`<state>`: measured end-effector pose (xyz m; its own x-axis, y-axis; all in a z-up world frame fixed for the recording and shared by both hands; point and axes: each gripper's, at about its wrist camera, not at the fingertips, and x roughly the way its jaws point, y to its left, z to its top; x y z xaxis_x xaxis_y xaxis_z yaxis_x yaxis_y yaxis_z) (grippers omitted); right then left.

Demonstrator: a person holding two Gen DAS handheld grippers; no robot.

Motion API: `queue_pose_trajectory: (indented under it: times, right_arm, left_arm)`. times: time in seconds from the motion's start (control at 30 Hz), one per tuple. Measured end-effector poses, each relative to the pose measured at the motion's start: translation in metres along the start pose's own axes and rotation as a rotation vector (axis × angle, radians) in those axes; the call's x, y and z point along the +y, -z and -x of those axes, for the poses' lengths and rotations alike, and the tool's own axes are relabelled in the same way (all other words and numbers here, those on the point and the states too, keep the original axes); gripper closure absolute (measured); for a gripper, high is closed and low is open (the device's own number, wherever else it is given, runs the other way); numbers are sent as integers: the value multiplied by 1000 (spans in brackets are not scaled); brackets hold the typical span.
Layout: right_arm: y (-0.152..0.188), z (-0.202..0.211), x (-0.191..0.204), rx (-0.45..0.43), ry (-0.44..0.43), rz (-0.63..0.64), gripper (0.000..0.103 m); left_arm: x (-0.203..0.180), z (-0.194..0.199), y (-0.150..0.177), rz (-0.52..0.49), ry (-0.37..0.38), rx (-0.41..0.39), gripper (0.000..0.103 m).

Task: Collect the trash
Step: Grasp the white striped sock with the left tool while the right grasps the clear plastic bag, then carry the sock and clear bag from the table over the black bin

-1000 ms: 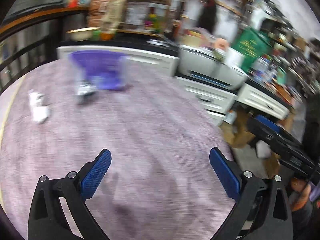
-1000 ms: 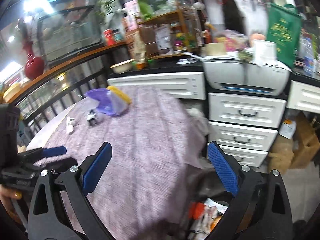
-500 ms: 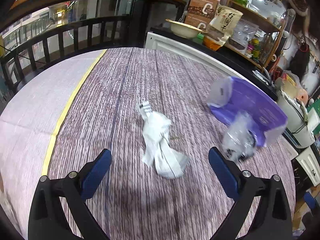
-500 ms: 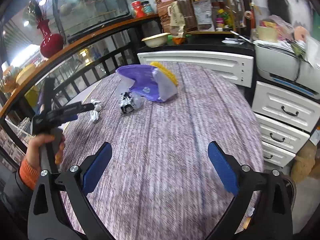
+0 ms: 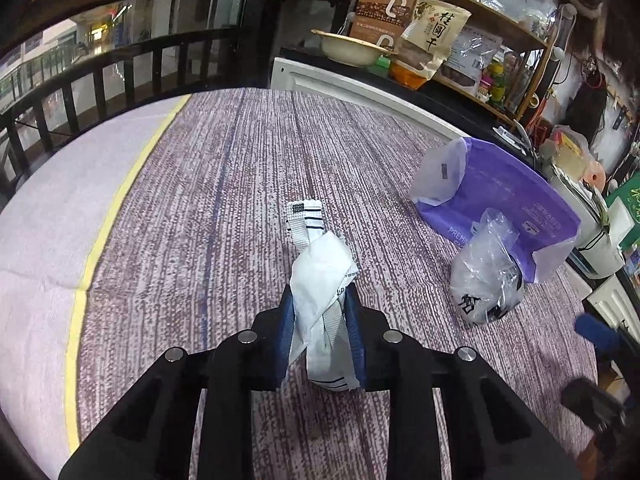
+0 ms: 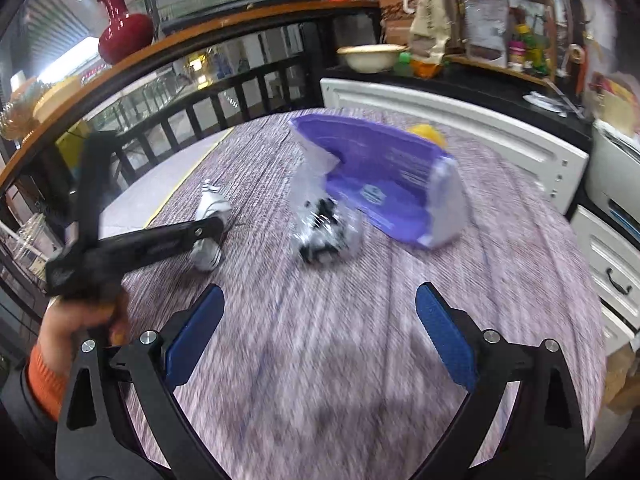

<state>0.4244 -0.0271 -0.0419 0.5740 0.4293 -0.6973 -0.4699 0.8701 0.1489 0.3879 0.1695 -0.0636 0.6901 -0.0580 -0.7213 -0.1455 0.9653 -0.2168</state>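
Observation:
My left gripper (image 5: 320, 312) is shut on a crumpled white wrapper (image 5: 320, 276) with dark stripes that lies on the purple woven tablecloth (image 5: 240, 184). A crumpled clear plastic bag (image 5: 486, 280) with black print lies to its right, against a purple pouch (image 5: 504, 196). In the right wrist view my right gripper (image 6: 320, 320) is open and empty above the cloth, short of the clear bag (image 6: 326, 228) and the purple pouch (image 6: 384, 184). The left gripper (image 6: 208, 226) shows there at the white wrapper (image 6: 210, 208).
A black railing (image 5: 120, 72) runs behind the table at the left. A white cabinet (image 6: 460, 120) with a bowl (image 5: 352, 46) and packets stands at the back. White drawers (image 6: 612, 264) are at the right. A yellow stripe (image 5: 104, 224) marks the cloth's left side.
My left gripper moved forward over the white wrapper and closed on it. My right gripper swung in over the table, closer to the clear bag and the pouch, and stayed open.

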Motion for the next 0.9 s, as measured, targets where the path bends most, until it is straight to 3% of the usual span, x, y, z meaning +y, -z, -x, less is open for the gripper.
queue_pose_trajectory:
  times: [0.2, 0.37, 0.43, 0.53, 0.9]
  right_arm:
    - [-26, -42, 13, 55, 29, 52, 10]
    - [-35, -69, 15, 112, 62, 79, 29]
    - [-34, -77, 14, 139, 83, 81, 49]
    - [-30, -81, 14, 143, 79, 79, 56]
    - [-14, -36, 16, 69, 54, 65, 60]
  left_arm:
    - [-6, 11, 0, -22, 8, -57, 78]
    - [-9, 9, 1, -28, 23, -49, 78]
    - [-9, 9, 2, -27, 28, -47, 78]
    - [-10, 9, 2, -24, 41, -41, 78]
    - [-20, 15, 5, -42, 78, -57, 78]
